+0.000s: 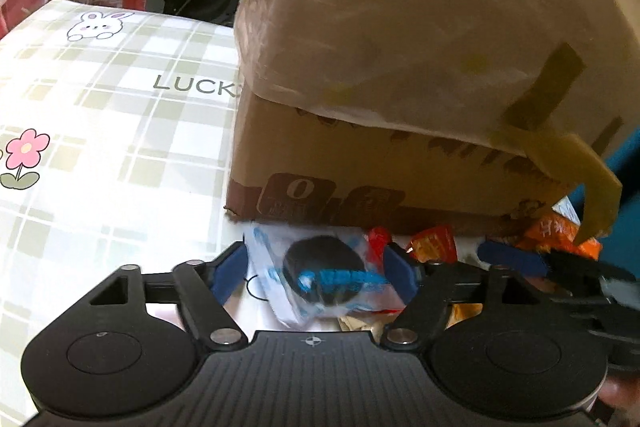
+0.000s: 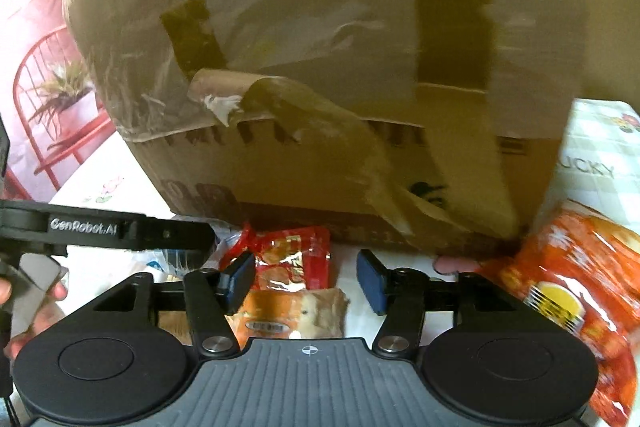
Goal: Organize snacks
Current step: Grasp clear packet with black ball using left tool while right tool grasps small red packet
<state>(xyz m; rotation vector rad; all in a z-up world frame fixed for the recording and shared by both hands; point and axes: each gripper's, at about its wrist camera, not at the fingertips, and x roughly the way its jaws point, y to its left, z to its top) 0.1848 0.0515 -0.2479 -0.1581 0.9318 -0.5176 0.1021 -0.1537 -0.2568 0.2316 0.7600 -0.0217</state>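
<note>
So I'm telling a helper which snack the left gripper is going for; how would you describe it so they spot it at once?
Find the big taped cardboard box on the checked tablecloth. At the foot of its near side lies a pile of snack packets; the one between the fingers of the left gripper is the clear packet. It alone shows a dark round biscuit and blue print, while its neighbours are red and orange.

A big cardboard box [image 2: 320,75] stands on the tablecloth [image 1: 100,115]. Snack packs lie in front of the box, near its bottom edge. One cookie pack [image 1: 320,277] lies to the left, a small snack pack [image 2: 294,259] in the middle, and a big snack bag [image 2: 568,291] to the right.
</note>
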